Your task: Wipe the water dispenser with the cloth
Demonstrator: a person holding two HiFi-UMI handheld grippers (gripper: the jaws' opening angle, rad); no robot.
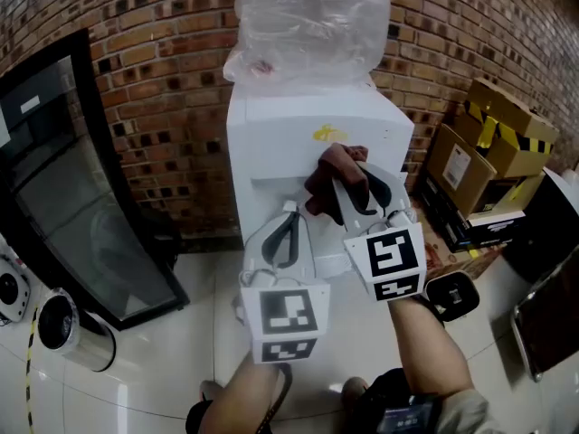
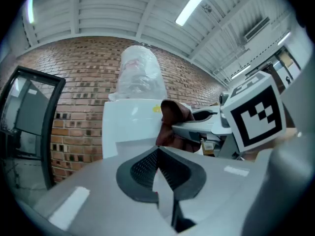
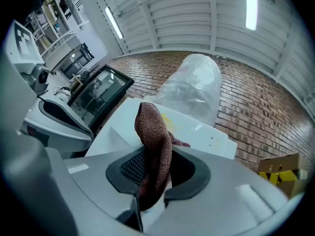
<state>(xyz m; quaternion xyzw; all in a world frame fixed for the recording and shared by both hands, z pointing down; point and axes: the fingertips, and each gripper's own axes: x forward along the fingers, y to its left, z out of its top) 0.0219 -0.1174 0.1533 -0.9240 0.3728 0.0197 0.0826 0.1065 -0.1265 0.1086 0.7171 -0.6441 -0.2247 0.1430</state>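
Across the back of the head view: red brick wall point(image 1: 163, 80), running into a corner at upper right. Floor: glossy white tile point(image 1: 181, 351). Overhead in the right gripper view: white ribbed ceiling point(image 3: 197, 18) with two strip lights.

Counts, large to small:
- One black-framed glass-door cabinet point(image 1: 72, 197), left edge of frame, leaning against the wall.
- One white box-shaped water dispenser point(image 1: 271, 143), centre, standing against the brick, with a yellow mark on its upper front.
- One clear bottle wrapped in plastic film point(image 1: 308, 16), seated on top of the dispenser.
- Two brown cardboard boxes point(image 1: 461, 165), right of the dispenser; the upper one carries yellow-and-black tape.
- One steel cylinder point(image 1: 77, 333), lower left, lying on the floor.
- Two grippers, side by side in front of the dispenser.
- One reddish-brown terry cloth point(image 1: 335, 174).

Left gripper point(image 1: 289, 211): ribbed pads point(image 2: 145, 166) together at the tips, nothing between them; it points at the dispenser's lower front.

Right gripper point(image 1: 355, 183): fingers point(image 3: 130, 166) clamped on the cloth. The cloth rises from between the pads and folds over past the tips. It lies over the dispenser's upper front panel, just below the yellow mark; contact with the panel cannot be told.
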